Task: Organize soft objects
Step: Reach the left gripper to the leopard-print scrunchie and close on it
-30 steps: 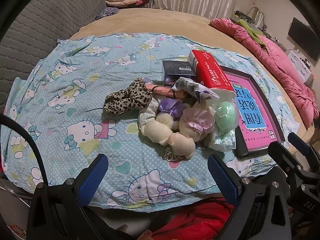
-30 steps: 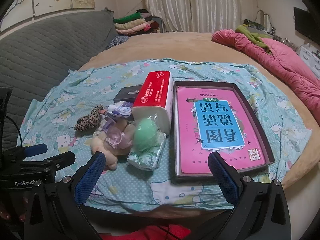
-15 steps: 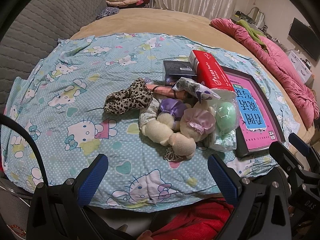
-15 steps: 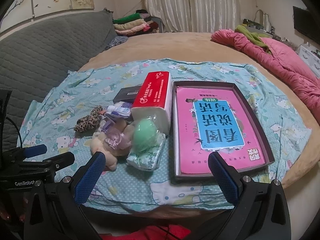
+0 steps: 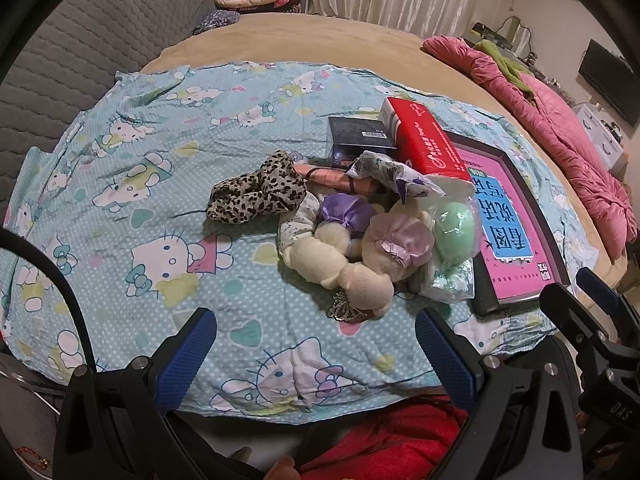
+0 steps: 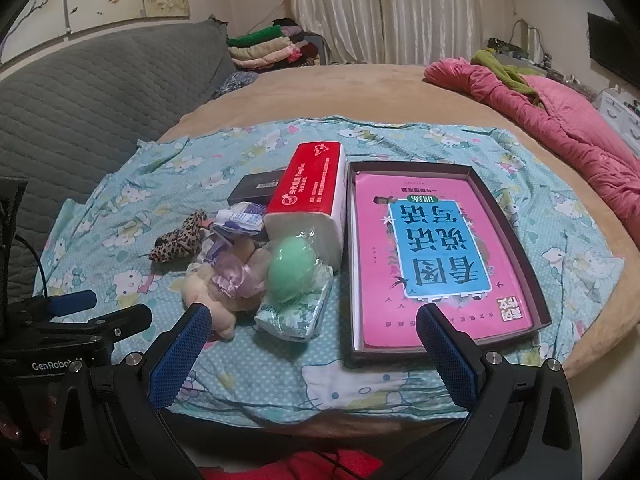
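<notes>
No change over the last second: both tools remain released, nothing grasped.
Left tool (image 5: 316,354) and right tool (image 6: 314,354) hover short of the soft-toy pile (image 5: 352,248) on the bed sheet (image 5: 120,208); sorting not started.

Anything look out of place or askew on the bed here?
Yes: the soft things sit in a jumbled heap, with the plush toy, leopard cloth and green ball overlapping. The red tissue pack leans over them, beside the tray.
</notes>
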A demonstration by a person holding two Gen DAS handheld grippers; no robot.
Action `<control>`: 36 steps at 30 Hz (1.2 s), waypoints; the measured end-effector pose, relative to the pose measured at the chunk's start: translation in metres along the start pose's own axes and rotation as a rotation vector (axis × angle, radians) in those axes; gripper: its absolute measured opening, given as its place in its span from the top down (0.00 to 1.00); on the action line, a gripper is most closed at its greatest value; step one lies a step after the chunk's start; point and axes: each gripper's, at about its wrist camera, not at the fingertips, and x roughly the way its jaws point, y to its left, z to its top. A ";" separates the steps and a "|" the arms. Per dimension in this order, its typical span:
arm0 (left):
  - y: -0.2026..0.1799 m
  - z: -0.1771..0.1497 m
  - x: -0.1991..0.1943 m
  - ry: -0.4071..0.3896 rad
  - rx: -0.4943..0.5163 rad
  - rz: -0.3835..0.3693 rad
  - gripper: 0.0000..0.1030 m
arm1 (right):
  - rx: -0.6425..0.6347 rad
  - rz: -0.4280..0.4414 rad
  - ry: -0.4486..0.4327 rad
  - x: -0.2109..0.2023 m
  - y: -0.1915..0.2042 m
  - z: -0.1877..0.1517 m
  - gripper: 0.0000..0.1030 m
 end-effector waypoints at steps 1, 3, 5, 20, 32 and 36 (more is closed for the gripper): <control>0.001 0.000 0.001 -0.001 -0.003 -0.002 0.03 | -0.001 -0.001 -0.001 0.000 0.000 0.000 0.00; 0.003 -0.001 0.003 -0.001 -0.007 -0.007 0.03 | -0.001 0.002 -0.003 0.002 0.001 0.000 0.00; 0.004 0.000 0.007 0.002 -0.013 -0.011 0.03 | 0.003 0.001 -0.005 0.004 0.001 0.000 0.00; 0.062 0.017 0.039 -0.015 -0.149 0.018 0.03 | -0.026 0.003 -0.022 0.041 0.004 0.013 0.00; 0.104 0.065 0.102 -0.010 -0.225 0.033 0.03 | -0.085 -0.001 0.000 0.081 0.009 0.015 0.00; 0.111 0.076 0.122 -0.021 -0.225 0.037 0.03 | -0.096 -0.018 0.009 0.093 0.010 0.016 0.00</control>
